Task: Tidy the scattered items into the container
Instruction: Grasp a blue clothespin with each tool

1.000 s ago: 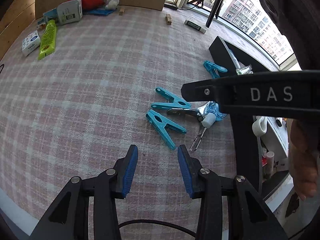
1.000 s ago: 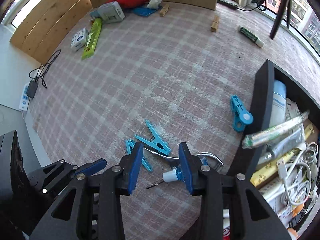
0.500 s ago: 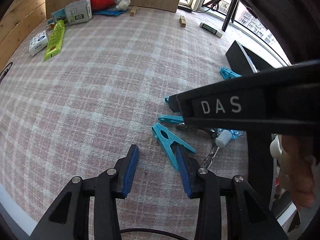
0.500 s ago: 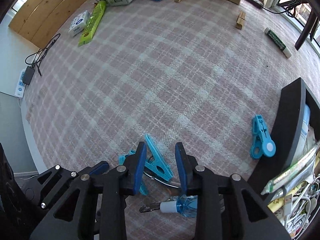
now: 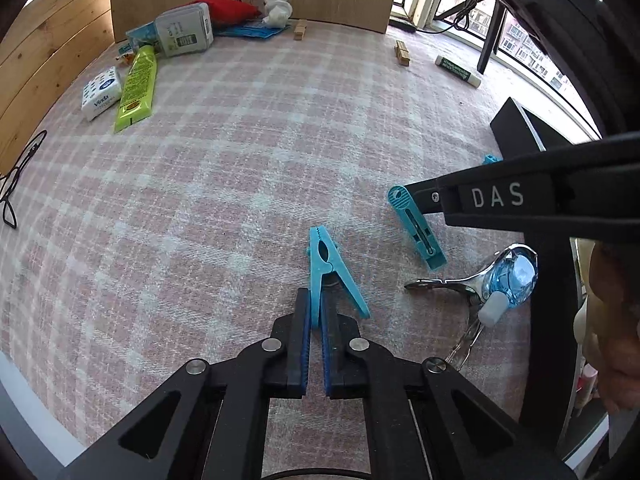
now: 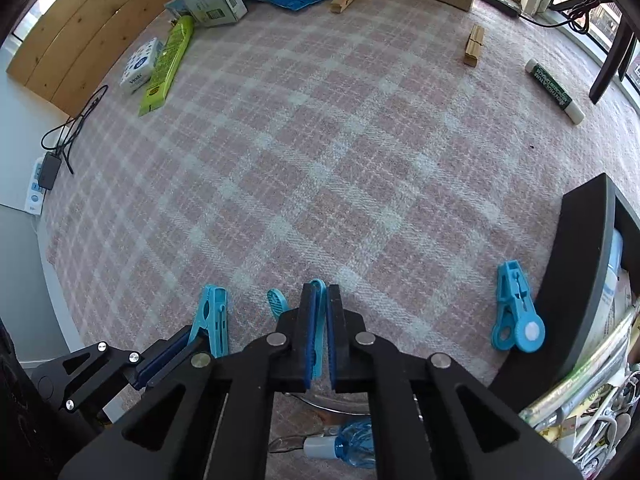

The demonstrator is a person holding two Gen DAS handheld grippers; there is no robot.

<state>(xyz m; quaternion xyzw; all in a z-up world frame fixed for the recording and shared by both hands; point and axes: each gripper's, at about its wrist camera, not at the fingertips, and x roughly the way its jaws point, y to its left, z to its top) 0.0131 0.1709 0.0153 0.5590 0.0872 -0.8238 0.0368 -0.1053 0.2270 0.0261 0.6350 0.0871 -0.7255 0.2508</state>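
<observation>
My left gripper [image 5: 316,322] is shut on one leg of a blue clothespin [image 5: 326,264] lying on the plaid cloth. My right gripper [image 6: 319,320] is shut on a second blue clothespin [image 6: 318,320], which shows in the left wrist view [image 5: 416,226] under the right gripper's finger. The left-held pin also shows in the right wrist view [image 6: 210,318]. A third blue clip [image 6: 516,316] lies beside the black container [image 6: 576,280], which holds tubes and cables. A metal clip with a small blue bottle [image 5: 508,276] lies near the container wall [image 5: 548,320].
Far across the cloth lie a green tube [image 5: 136,88], a tissue pack [image 5: 102,92], a grey box [image 5: 184,34], a red pouch [image 5: 224,10], two wooden pegs [image 6: 474,44], and a glue stick [image 6: 554,90]. A cable and power strip [image 6: 48,168] lie off the left edge.
Both grippers moved forward and down onto the clothespins and closed: the left on one pin's leg, the right on another. The pins now lie apart from each other.
</observation>
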